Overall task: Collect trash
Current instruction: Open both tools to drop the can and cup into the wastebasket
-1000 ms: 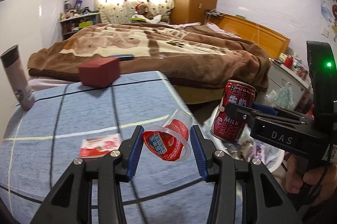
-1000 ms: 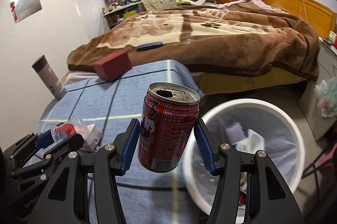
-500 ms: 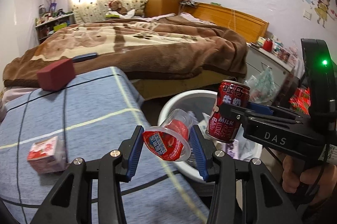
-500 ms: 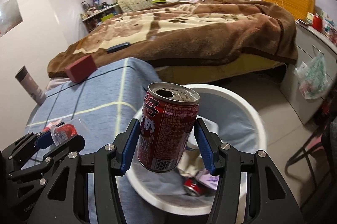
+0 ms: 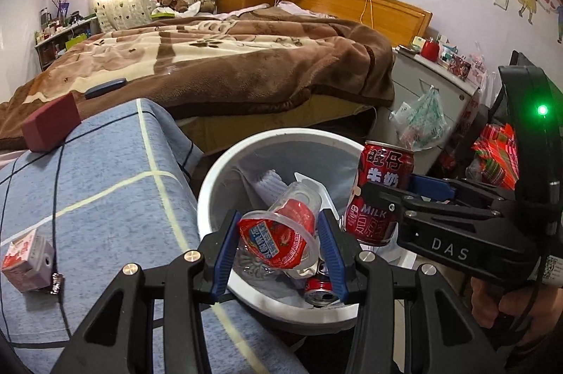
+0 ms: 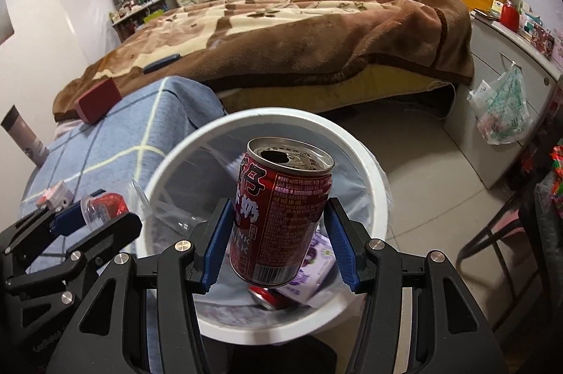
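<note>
- A table [image 5: 105, 184] under a blue cloth with pale stripes fills the lower left of the left wrist view.
- On it: a dark red box [image 5: 51, 126] at the far edge, a small pink carton [image 5: 26, 259] at the left edge.
- A tall cup [image 6: 24, 136] stands at its far left corner.
- The tiled floor [image 6: 422, 162] carries a white bin [image 6: 376, 184], centre frame, touching the table's edge.

Left gripper [image 5: 278, 242] clamps cup [image 5: 281, 233] at frame centre over white bin [image 5: 211, 194]; right gripper [image 5: 383, 208] at right grips red can [image 5: 381, 184].
</note>
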{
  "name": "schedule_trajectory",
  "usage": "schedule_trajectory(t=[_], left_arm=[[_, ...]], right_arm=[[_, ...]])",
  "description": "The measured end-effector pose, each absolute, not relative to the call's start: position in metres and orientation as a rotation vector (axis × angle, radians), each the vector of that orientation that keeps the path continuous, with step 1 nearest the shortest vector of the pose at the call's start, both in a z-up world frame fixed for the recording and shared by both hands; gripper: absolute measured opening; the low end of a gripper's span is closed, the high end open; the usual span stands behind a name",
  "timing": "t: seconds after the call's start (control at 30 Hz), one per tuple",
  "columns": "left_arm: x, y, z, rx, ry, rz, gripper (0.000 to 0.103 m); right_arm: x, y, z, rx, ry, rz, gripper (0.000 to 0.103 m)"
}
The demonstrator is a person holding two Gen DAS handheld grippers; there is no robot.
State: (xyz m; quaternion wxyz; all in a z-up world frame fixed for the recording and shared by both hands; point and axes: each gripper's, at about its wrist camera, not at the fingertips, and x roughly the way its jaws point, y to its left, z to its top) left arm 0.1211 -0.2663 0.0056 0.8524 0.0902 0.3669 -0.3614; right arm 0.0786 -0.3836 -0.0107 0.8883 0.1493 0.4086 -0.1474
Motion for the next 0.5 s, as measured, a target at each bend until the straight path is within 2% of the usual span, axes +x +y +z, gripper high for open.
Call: schedule_trajectory(t=[0.3,0.4,0.5], left_arm=[[0.127,-0.275,-0.007,0.190,0.809,-0.748,0.049],[0.129,-0.274,-0.010,0.194,0.823,-0.741,0.060],[0.129,-0.272,-0.010,0.190,0.820,-0.734,0.062]], right_arm=[[0.081,-0.398,-0.026,0.319,0.916,-0.328,0.055],[0.080,-0.402,-0.029,0.334,0.921,-0.332,0.055],[0.079,-0.401,-0.029,0.330,0.917,-0.340,0.057]])
